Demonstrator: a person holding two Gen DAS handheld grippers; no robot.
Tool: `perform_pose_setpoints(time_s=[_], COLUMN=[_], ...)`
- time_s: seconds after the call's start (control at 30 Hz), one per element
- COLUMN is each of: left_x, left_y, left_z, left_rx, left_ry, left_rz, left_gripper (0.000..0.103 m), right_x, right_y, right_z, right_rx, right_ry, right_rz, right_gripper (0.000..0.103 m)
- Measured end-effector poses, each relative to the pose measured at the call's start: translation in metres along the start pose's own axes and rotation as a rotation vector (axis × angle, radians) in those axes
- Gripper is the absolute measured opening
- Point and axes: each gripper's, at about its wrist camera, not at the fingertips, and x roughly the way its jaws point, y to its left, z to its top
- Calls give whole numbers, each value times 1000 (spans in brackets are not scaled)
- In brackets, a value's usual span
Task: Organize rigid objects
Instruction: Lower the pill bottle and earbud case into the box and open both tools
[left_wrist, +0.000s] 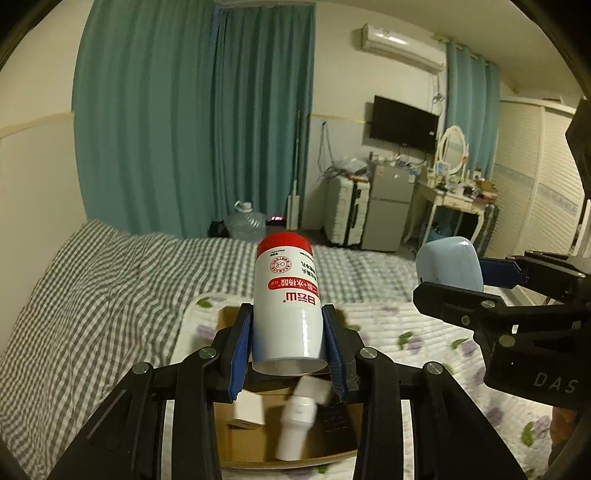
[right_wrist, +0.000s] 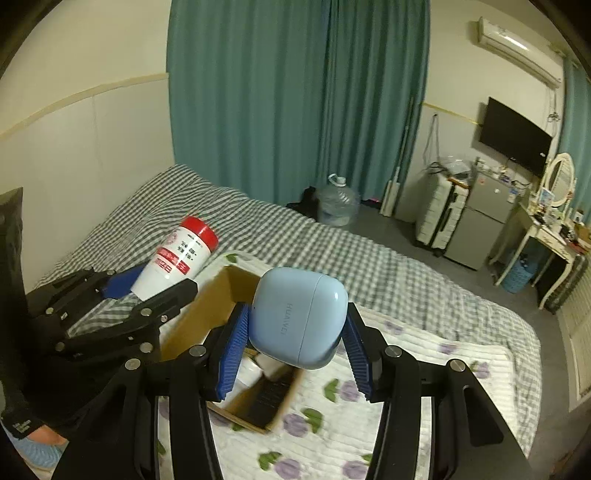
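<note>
While right tongs (right_wrist: 295, 332) clamp it, earbud case (right_wrist: 299, 317) reads HUAWEI

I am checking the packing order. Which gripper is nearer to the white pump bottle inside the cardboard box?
Left, as far as the views show. The left gripper, holding the red-capped bottle, hangs right over the white pump bottle in the cardboard box. The right gripper, holding the blue earbud case, sits off to its side.

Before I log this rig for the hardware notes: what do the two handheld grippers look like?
Both match: the left gripper and right gripper have matte black angular linkage arms with silver round bolts and ribbed blue finger pads. Pale "DAS" lettering marks the right gripper's housing in the left wrist view. No cables show.
</note>
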Motion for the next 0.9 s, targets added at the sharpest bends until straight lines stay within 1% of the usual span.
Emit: perform_pose_setpoints(time_s=[0.17,0.43,0.53,0.73,0.9], left_x=[39,94,108,128,135], left_y=[21,32,31,35,32], left_z=[-17,-38,-45,-54,-59], left_rx=[3,28,54,52,53], left_ry=[64,154,188,252,290], left_rz=[6,-13,-23,-53,-63], left_gripper=[37,37,37,37,37], right_x=[48,124,148,187,207], right_y=[11,9,3,3,6], right_z=[-2,-15,-22,-34,-38], right_rx=[-1,28,44,64,62], right_ry=[47,134,162,209,235], right_rz=[28,37,36,28,11], right_gripper=[50,50,50,50,51])
